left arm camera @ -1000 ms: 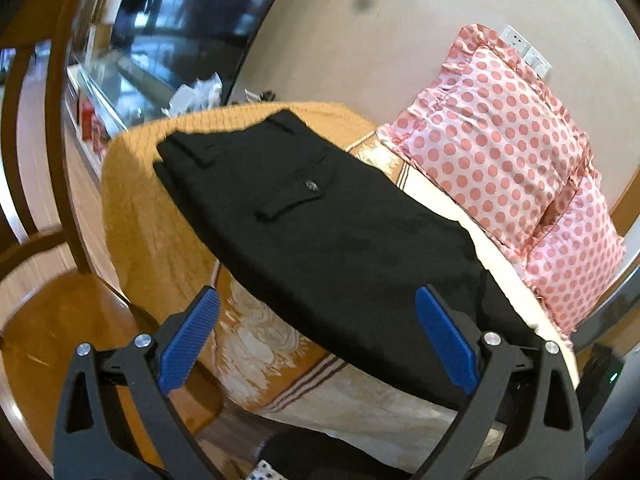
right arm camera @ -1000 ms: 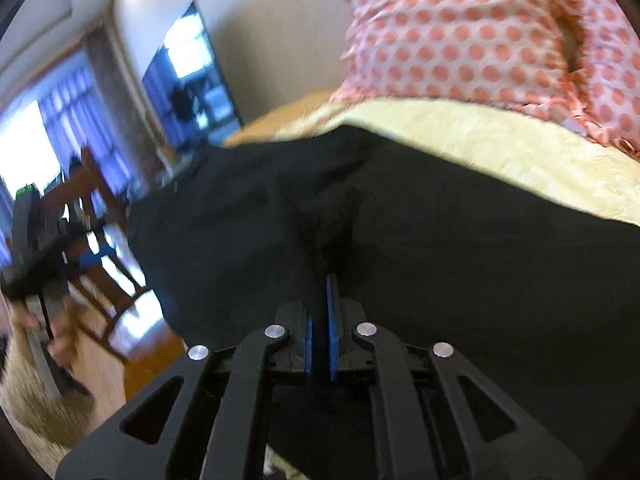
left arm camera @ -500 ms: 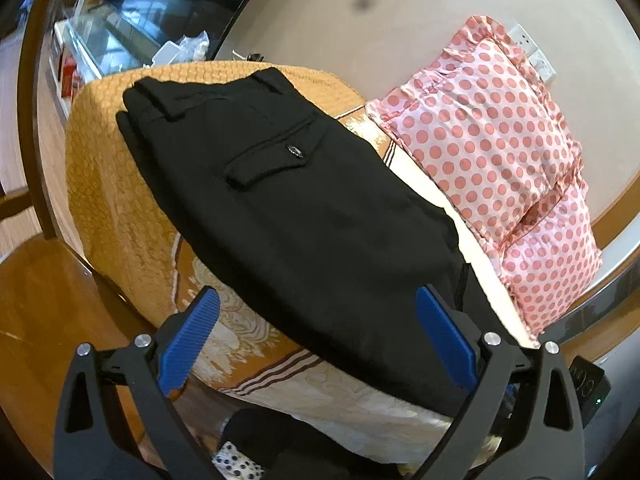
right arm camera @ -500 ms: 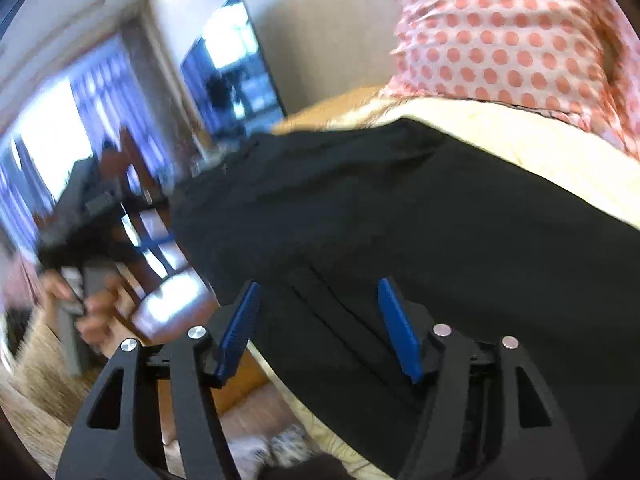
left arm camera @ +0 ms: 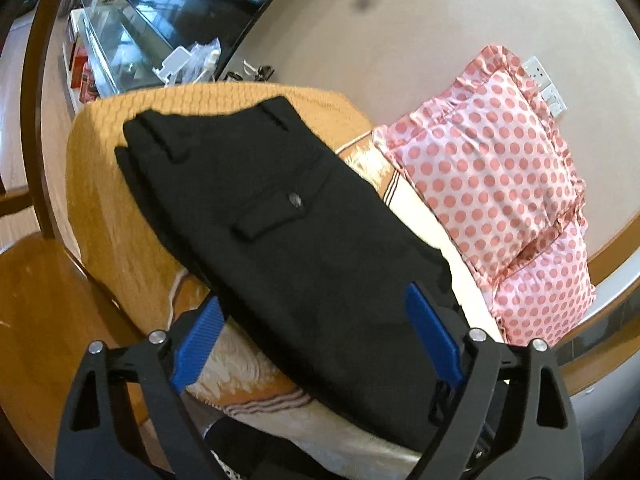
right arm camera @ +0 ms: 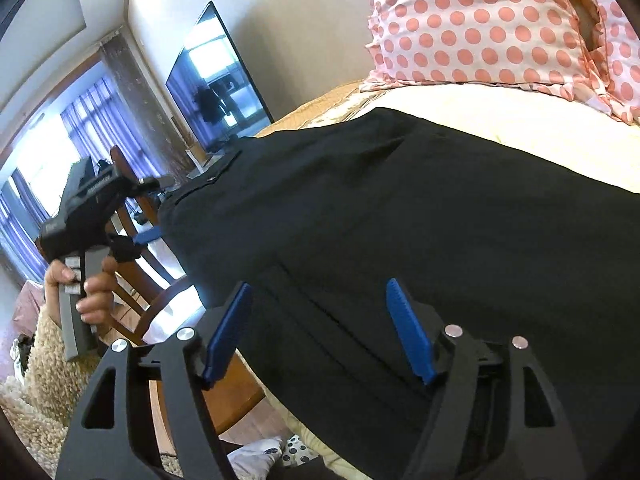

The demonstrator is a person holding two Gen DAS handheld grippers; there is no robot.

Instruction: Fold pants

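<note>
While both tools hang spread wide with nothing between the blue pads, the black pants (left arm camera: 304,240) lie folded lengthwise on the bed (left arm camera: 104,184), straight ahead of the left tool (left arm camera: 316,344) and stretching away from it, waistband at the far end, back pocket button facing up. Right tool (right arm camera: 320,328) hovers just above the dark fabric (right arm camera: 400,208), not touching that I can tell. Pink polka-dot pillow (left arm camera: 492,184) sits beyond and right of the left tool.
</note>
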